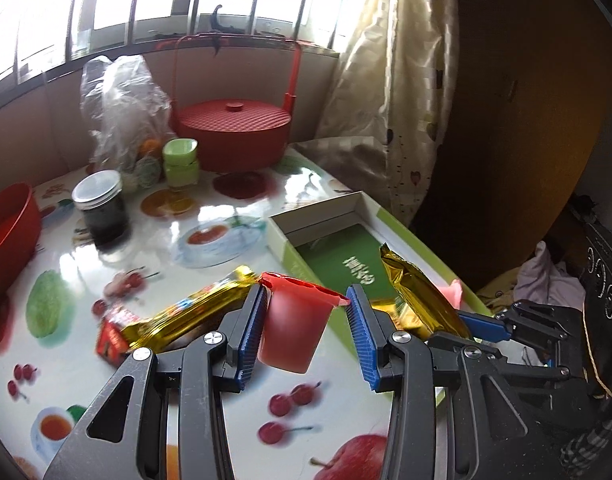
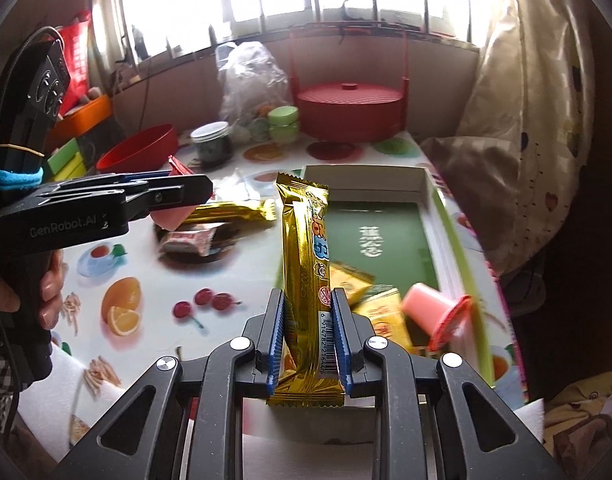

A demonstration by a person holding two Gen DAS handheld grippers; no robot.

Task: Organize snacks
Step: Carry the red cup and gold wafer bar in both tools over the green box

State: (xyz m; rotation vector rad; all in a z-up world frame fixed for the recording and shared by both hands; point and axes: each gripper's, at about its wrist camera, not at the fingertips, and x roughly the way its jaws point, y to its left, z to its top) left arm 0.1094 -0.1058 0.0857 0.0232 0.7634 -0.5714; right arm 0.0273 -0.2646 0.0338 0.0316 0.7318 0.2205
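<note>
A table [image 1: 210, 236] covered in glossy fruit-print oilcloth stands before a barred window, with a heart-patterned curtain [image 1: 389, 92] hanging to one side.

Left gripper [image 1: 306, 316]: the blue-padded jaws stand apart around a pink jelly cup [image 1: 292, 328] with a red foil lid. The cup lies against one pad, and a gap shows at the other, so a firm grip cannot be confirmed. In the right wrist view the same gripper [image 2: 186, 192] appears from the side, with the cup [image 2: 172, 216] between its tips above the table.

Right gripper [image 2: 307, 340]: the jaws are pressed onto a gold-wrapped snack bar [image 2: 304, 264], held upright by its lower part, barcode facing the camera, above the near edge of an open cardboard box [image 2: 425, 184] with a green floor.

Inside the box lie yellow snack packets [image 2: 381, 308] and a second jelly cup [image 2: 433, 312] on its side. On the table beside the box lie another gold snack bar [image 1: 194, 312] and a small red packet [image 1: 114, 338] touching it.

Farther back stand a dark jar with a metal lid [image 1: 100, 212], a red bowl [image 1: 10, 228], stacked green cups [image 1: 180, 160], a clear plastic bag [image 1: 122, 108] and a red lidded basket with a tall handle [image 1: 234, 136].
</note>
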